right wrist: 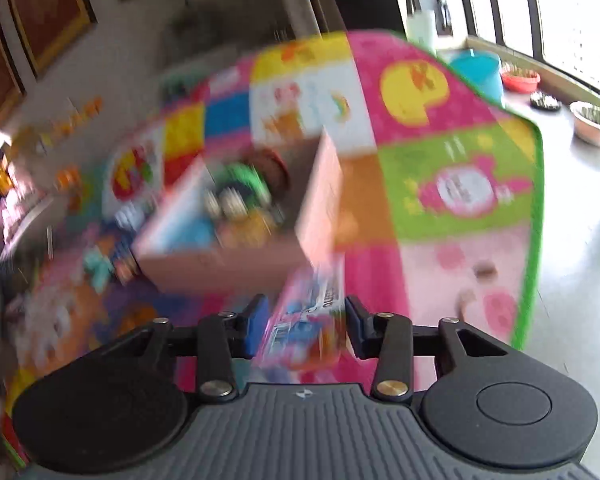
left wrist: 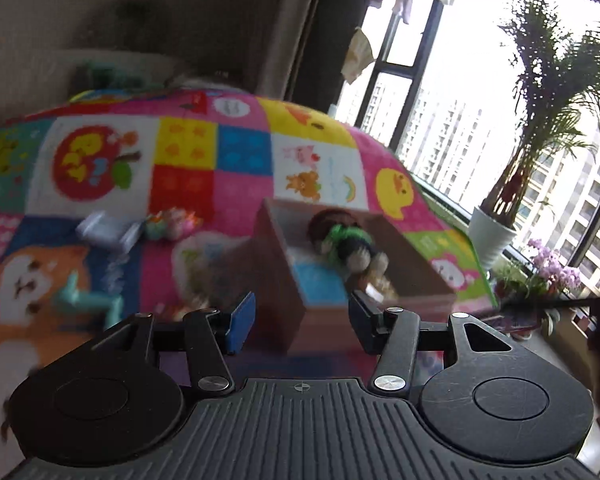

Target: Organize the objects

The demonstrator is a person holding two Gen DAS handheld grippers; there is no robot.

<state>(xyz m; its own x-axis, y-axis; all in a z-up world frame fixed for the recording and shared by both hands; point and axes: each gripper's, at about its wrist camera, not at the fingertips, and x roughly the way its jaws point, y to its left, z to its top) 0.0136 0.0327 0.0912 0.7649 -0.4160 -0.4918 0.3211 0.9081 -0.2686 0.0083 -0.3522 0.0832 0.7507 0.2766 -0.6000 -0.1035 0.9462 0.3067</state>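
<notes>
A brown cardboard box (left wrist: 416, 268) stands on the colourful play mat (left wrist: 188, 148). Inside it lie a doll with brown hair and green clothes (left wrist: 348, 246) and a blue item. My left gripper (left wrist: 302, 318) is open and empty, just in front of the box's near corner. In the blurred right wrist view the box (right wrist: 228, 264) is ahead. My right gripper (right wrist: 306, 330) is shut on a pink and blue picture box (right wrist: 308, 320) just short of the cardboard box. Loose toys lie on the mat: a teal piece (left wrist: 88, 300), a grey block (left wrist: 108, 232), a small pink-green toy (left wrist: 172, 222).
The mat (right wrist: 456, 160) has a green edge at the right, with bare floor beyond. Windows, a potted palm (left wrist: 496, 232) and flowers (left wrist: 552, 272) stand to the right. A teal bucket (right wrist: 478, 70) and bowls (right wrist: 594, 122) sit by the window. A wall with framed pictures lies beyond.
</notes>
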